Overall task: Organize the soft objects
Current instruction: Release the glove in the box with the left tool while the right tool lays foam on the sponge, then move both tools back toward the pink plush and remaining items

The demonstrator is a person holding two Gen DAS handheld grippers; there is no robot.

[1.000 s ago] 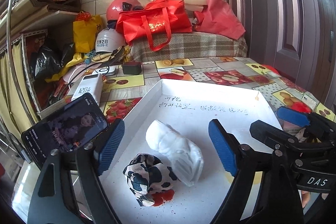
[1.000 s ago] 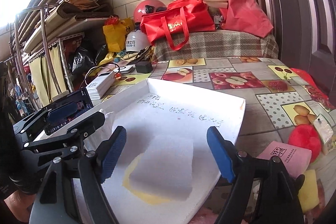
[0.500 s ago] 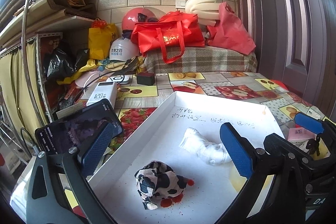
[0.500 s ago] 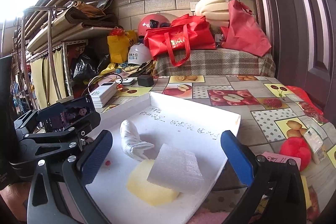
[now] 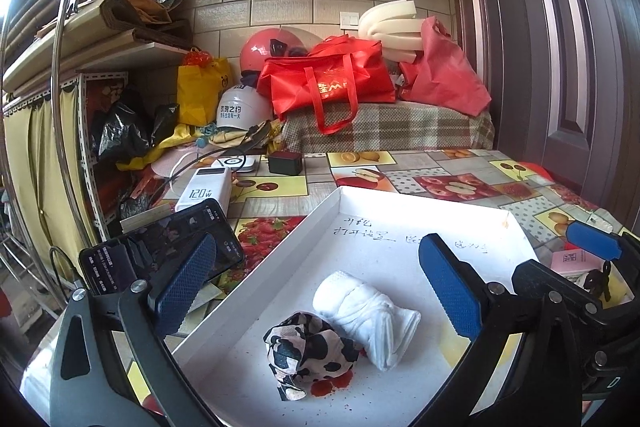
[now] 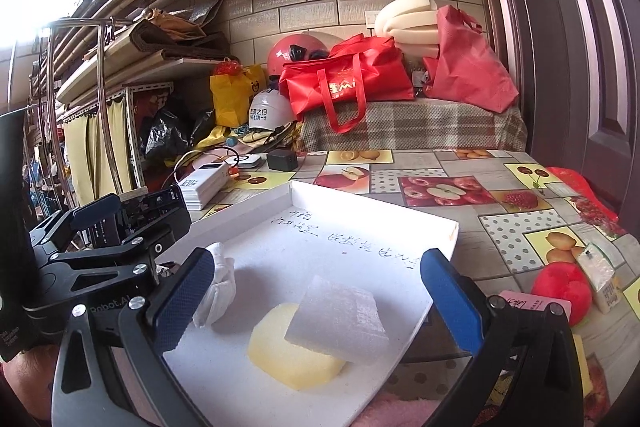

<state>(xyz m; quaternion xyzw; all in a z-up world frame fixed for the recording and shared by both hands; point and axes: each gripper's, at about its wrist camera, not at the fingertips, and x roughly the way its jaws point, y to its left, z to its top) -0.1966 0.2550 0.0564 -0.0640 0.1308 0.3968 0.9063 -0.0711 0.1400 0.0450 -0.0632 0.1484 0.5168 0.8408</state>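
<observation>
We read "120W" on the white power bank point(image 5: 204, 189), left of centre. In the white tray point(image 5: 256, 291): rolled white cloth point(image 5: 366, 311), cow-print cloth point(image 5: 306, 353), ribbed white foam block point(image 6: 338, 319) atop yellow sponge point(image 6: 288, 353). Left gripper point(image 5: 316, 281) and right gripper point(image 6: 316, 297): fingers spread, empty.

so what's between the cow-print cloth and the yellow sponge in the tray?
The rolled white cloth, touching the cow-print cloth in the left wrist view; the yellow sponge lies beyond it.

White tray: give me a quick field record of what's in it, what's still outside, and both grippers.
container: white tray
inside: cow-print cloth; rolled white cloth; yellow sponge; white foam block on the sponge
outside, right of tray: red plush
left gripper: open, empty
right gripper: open, empty
</observation>
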